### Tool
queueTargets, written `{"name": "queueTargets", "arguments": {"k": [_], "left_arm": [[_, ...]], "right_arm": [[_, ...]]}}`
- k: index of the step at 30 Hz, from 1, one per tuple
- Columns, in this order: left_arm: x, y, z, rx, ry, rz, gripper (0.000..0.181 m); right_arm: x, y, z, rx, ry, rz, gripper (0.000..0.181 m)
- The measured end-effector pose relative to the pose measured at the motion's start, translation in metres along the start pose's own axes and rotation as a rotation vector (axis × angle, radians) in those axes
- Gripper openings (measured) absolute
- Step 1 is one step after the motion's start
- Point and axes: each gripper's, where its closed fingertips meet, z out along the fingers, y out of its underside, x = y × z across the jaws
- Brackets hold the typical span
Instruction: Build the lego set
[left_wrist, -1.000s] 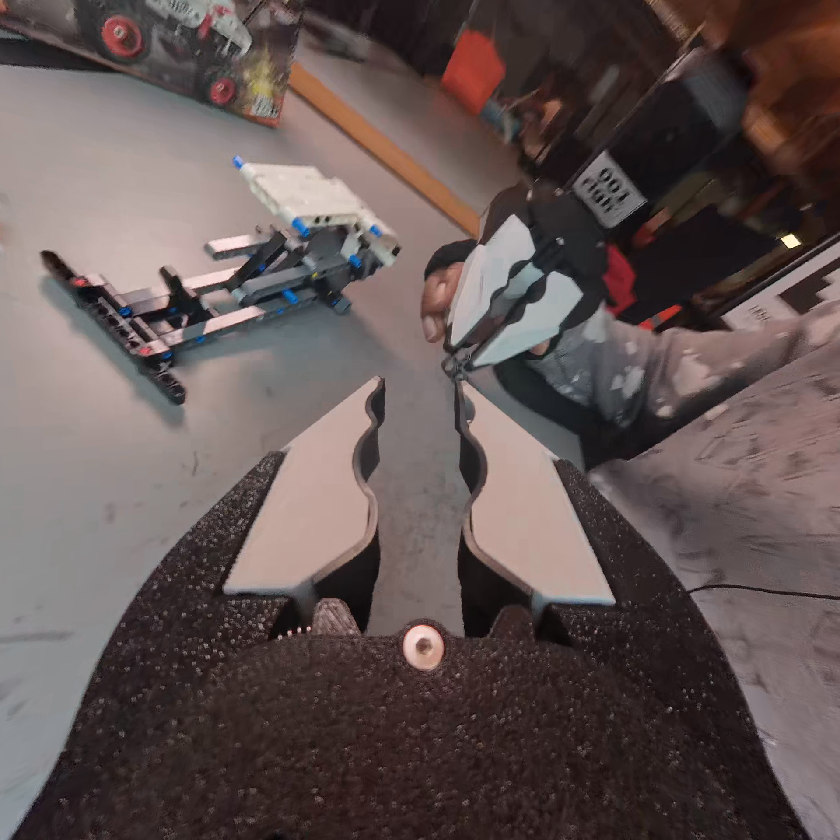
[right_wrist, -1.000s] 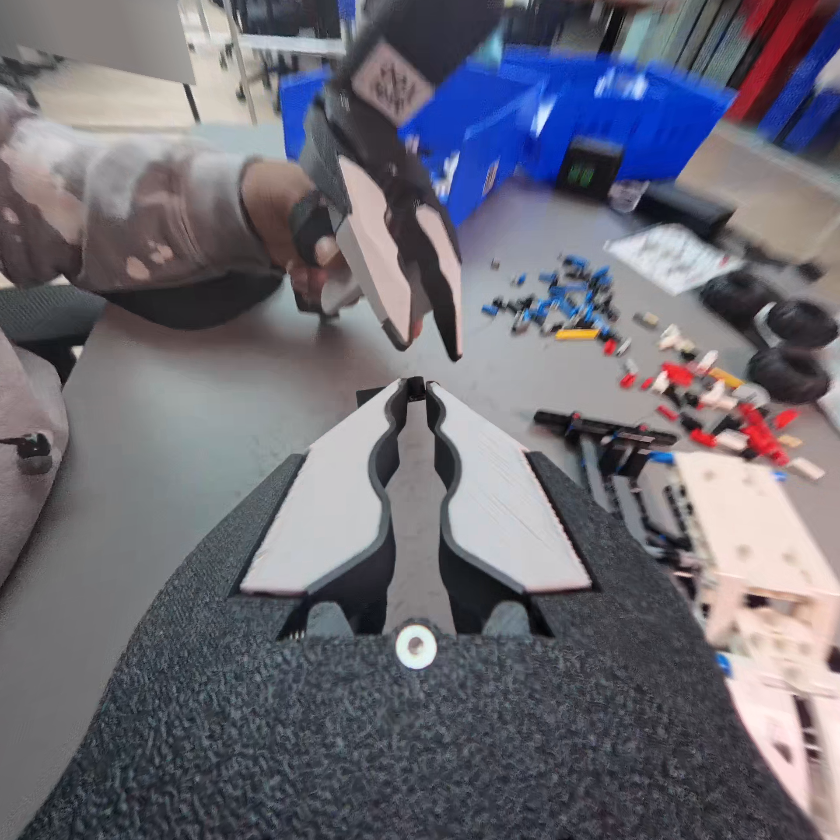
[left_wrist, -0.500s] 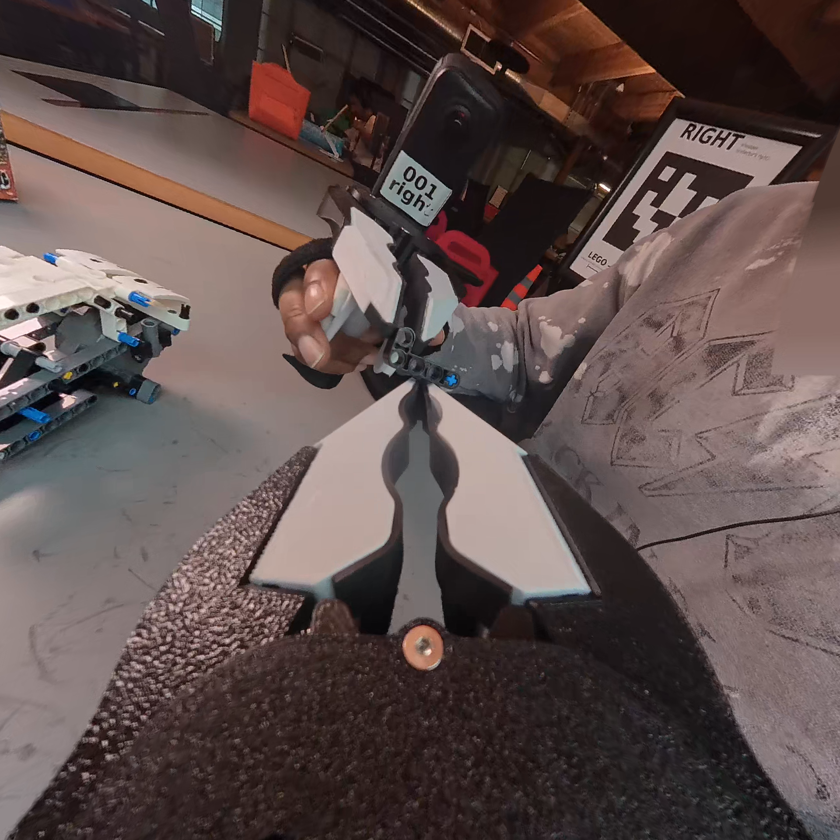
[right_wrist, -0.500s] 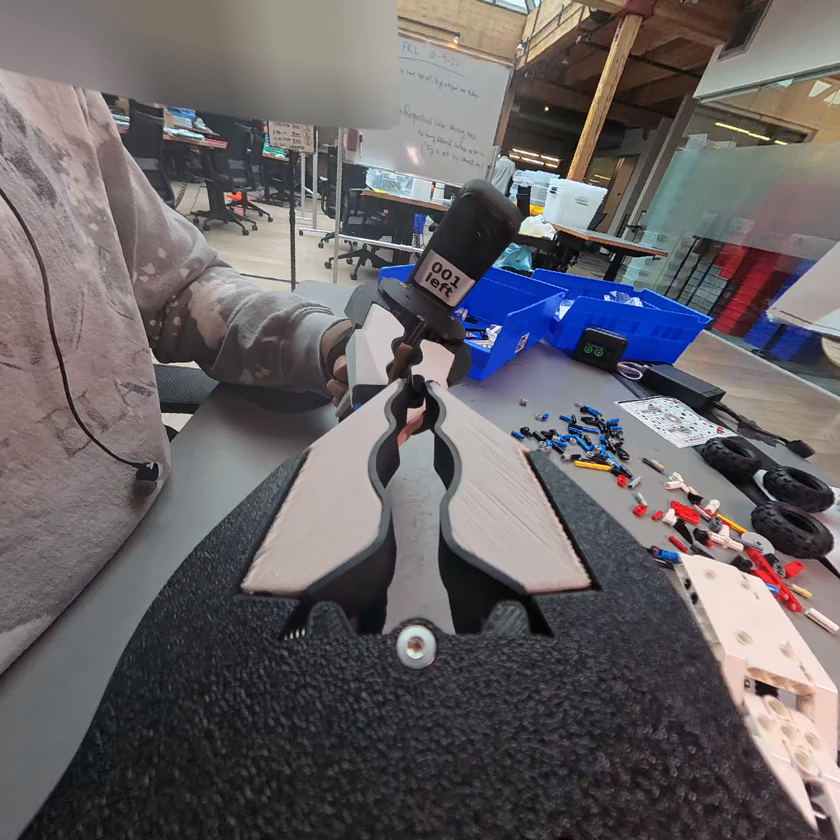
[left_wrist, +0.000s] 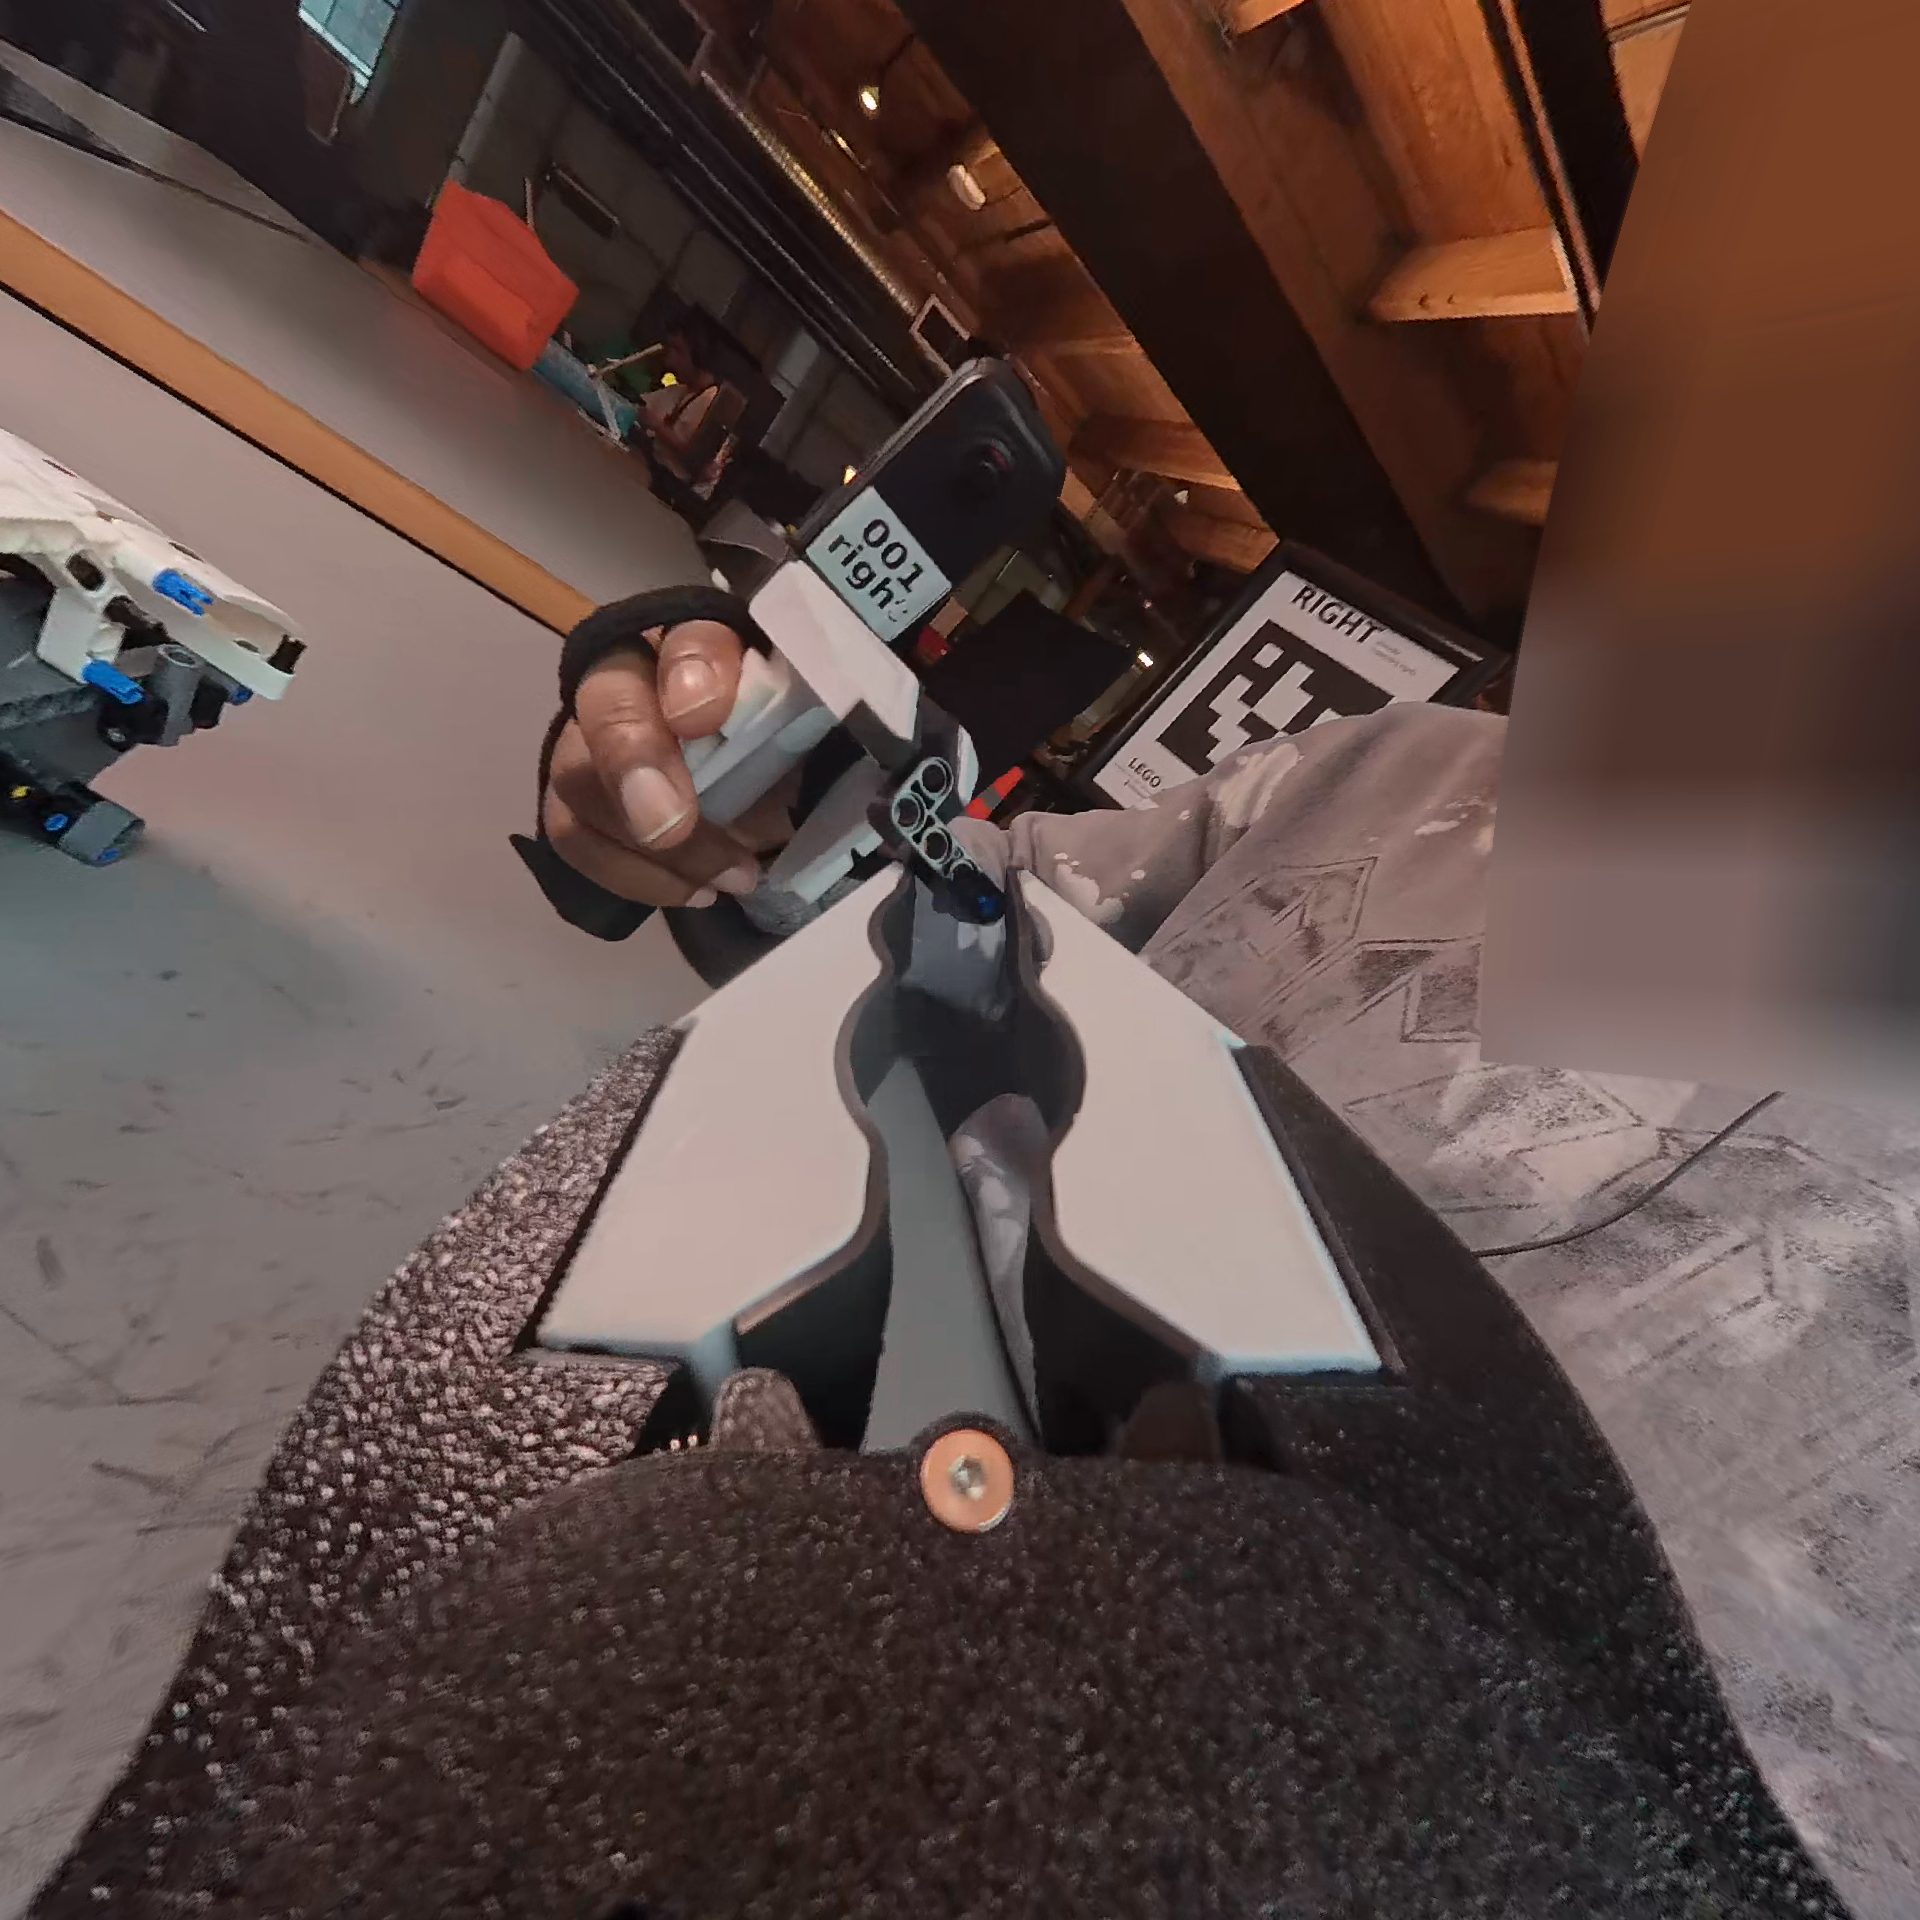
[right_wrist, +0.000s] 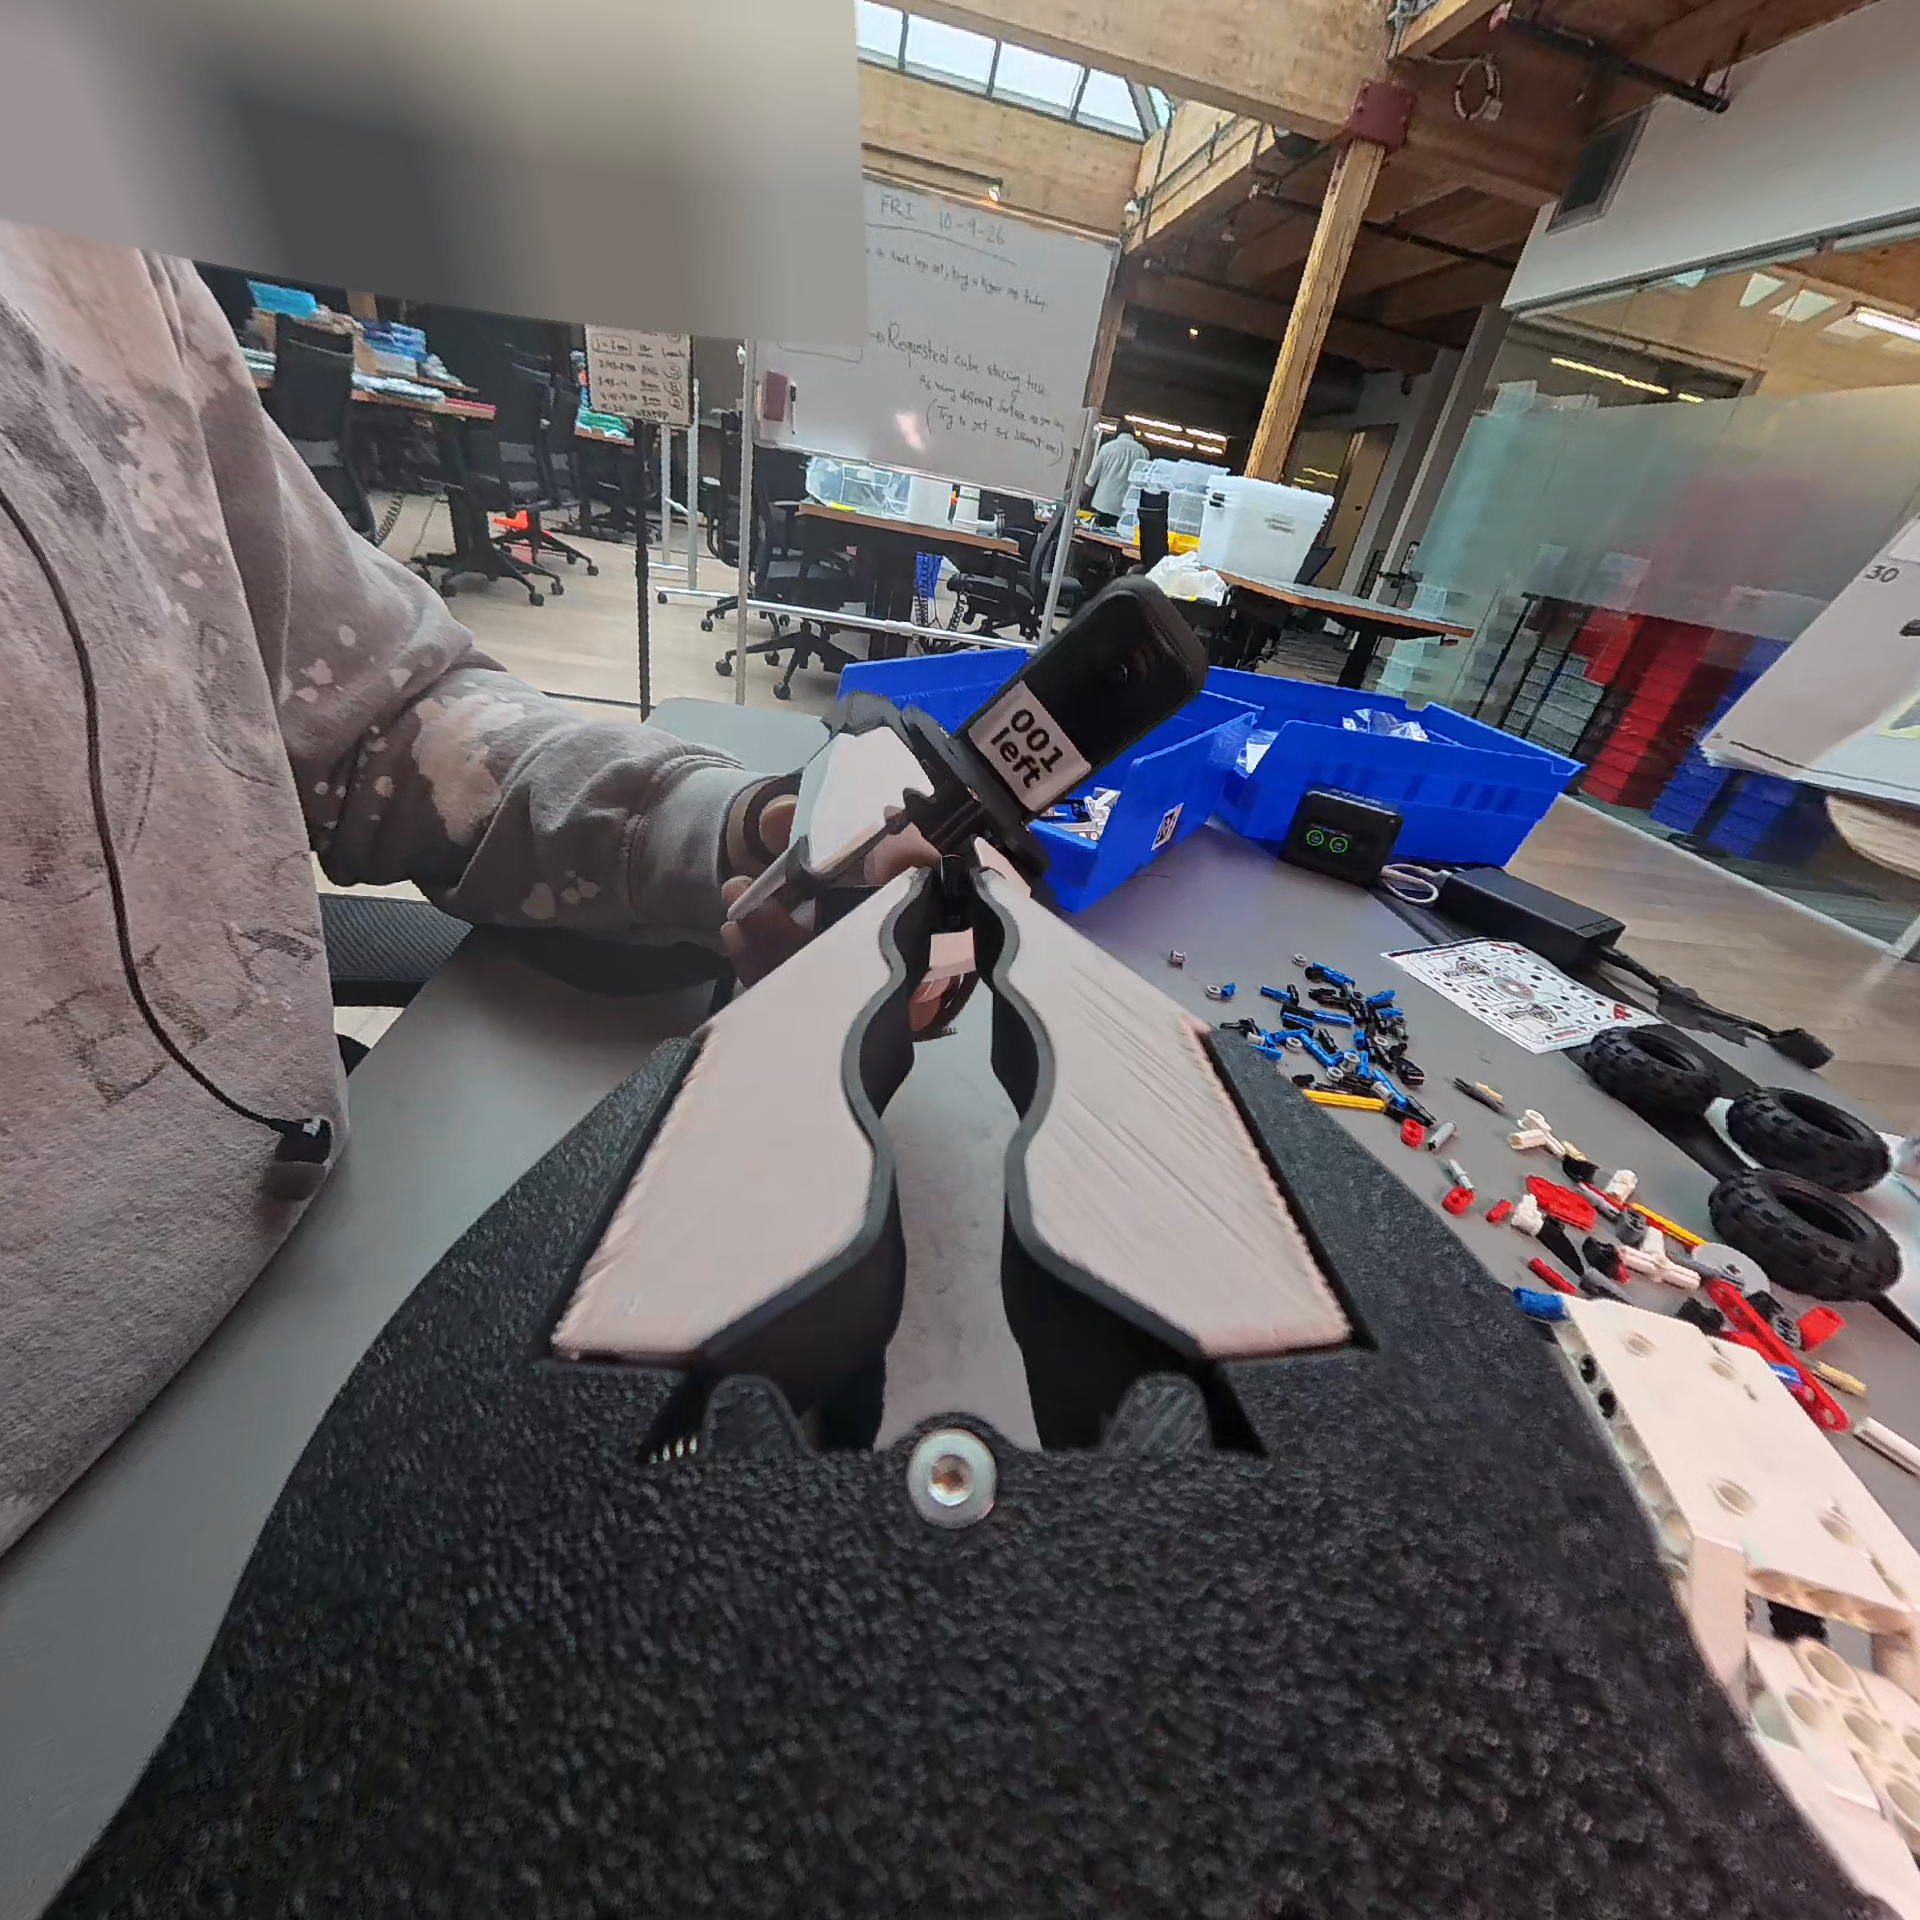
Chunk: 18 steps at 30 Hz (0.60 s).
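both tongs meet tip to tip in the air above the grey table (right_wrist: 499, 1049), close to the person's chest: the left gripper (left_wrist: 951, 904) has its fingers drawn narrow around the lower end of a small black beam (left_wrist: 935, 821) with round holes and a blue pin, and in that view the right gripper (left_wrist: 831, 800) pinches the upper end of the same beam; in the right wrist view the right gripper (right_wrist: 951, 894) shows only a slim gap at its tips with something small and dark in it, so it seems closed on the piece too, though the piece is mostly hidden there. a hand (left_wrist: 634, 769) wraps the far tool's trigger. going down in size, the half-built white and grey truck body (left_wrist: 114, 623) sits on the table well apart to the left, 3 black tires (right_wrist: 1808, 1143) lie at the far right, 2 blue bins (right_wrist: 1403, 769) stand behind, a printed sheet (right_wrist: 1507, 992) lies near them, and a scatter of loose pieces (right_wrist: 1340, 1029) in blue, black, red and yellow lies between. this looks like a handover or regrip of 1 small part in mid-air, early to midway through the build. next, 1 tool likely has to let go cleanly while the other keeps a square hold, then carry the beam over to the truck body and line its pin with a hole; a skewed pinch could let it twist or drop.
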Motion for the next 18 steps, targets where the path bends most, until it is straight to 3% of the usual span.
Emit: {"name": "queueTargets", "arguments": {"k": [4,6,9,14,16,18], "left_arm": [[-0.006,0.004,0.001,-0.003,-0.013,-0.032,0.013],[-0.018,0.005,-0.002,-0.029,-0.112,0.017,0.011],[-0.035,0.003,-0.012,-0.069,-0.282,0.123,0.011],[-0.050,-0.001,-0.025,-0.138,-0.472,0.287,0.010],[-0.054,-0.001,-0.028,-0.154,-0.512,0.319,0.010],[-0.058,0.001,-0.031,-0.180,-0.547,0.348,0.010]], "right_arm": [[0.000,0.002,0.000,-0.024,0.002,-0.010,0.007],[0.006,0.010,-0.001,-0.069,0.018,0.032,0.009],[0.031,0.015,-0.008,-0.131,0.105,0.067,0.031],[0.118,0.036,-0.057,-0.483,0.420,-0.042,0.071],[0.137,0.062,-0.077,-0.692,0.429,0.004,0.092],[0.145,0.085,-0.084,-0.829,0.376,0.065,0.097]]}}
